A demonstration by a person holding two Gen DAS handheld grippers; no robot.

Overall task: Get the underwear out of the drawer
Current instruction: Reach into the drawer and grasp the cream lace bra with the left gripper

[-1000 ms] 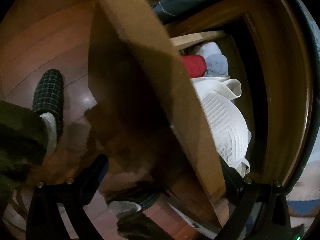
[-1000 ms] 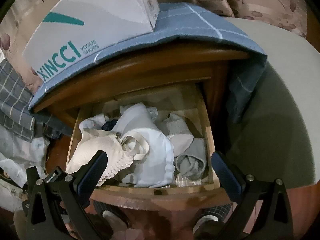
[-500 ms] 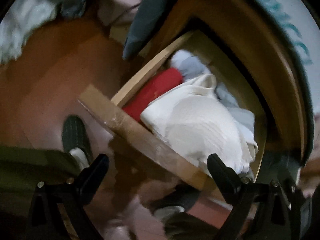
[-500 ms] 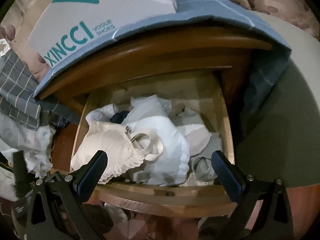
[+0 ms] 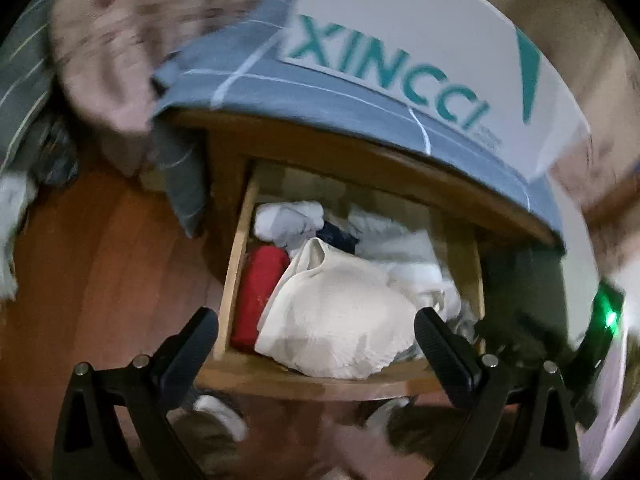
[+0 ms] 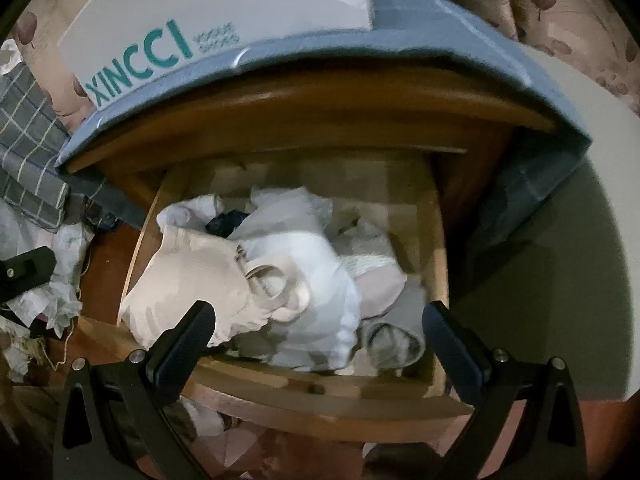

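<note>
The wooden drawer (image 5: 304,380) stands pulled open and is full of underwear. A cream ribbed piece (image 5: 340,316) lies on top at the front, a red roll (image 5: 260,292) lies by the left wall, and white pieces (image 5: 404,256) lie behind. My left gripper (image 5: 316,344) is open and empty just above the drawer's front edge. In the right wrist view the same drawer (image 6: 320,392) holds the cream piece (image 6: 192,280), a white garment (image 6: 320,300) and grey pieces (image 6: 396,340). My right gripper (image 6: 320,340) is open and empty over the front edge.
A white XINCCI shoe box (image 6: 224,12) sits on a blue checked cloth (image 6: 460,32) on top of the nightstand. A bed edge (image 6: 560,280) lies to the right. Crumpled cloth and paper (image 6: 52,292) lie on the wood floor (image 5: 100,260) at left.
My left gripper has swung from beside the drawer front to face into the open drawer. My right gripper has moved closer to the drawer.
</note>
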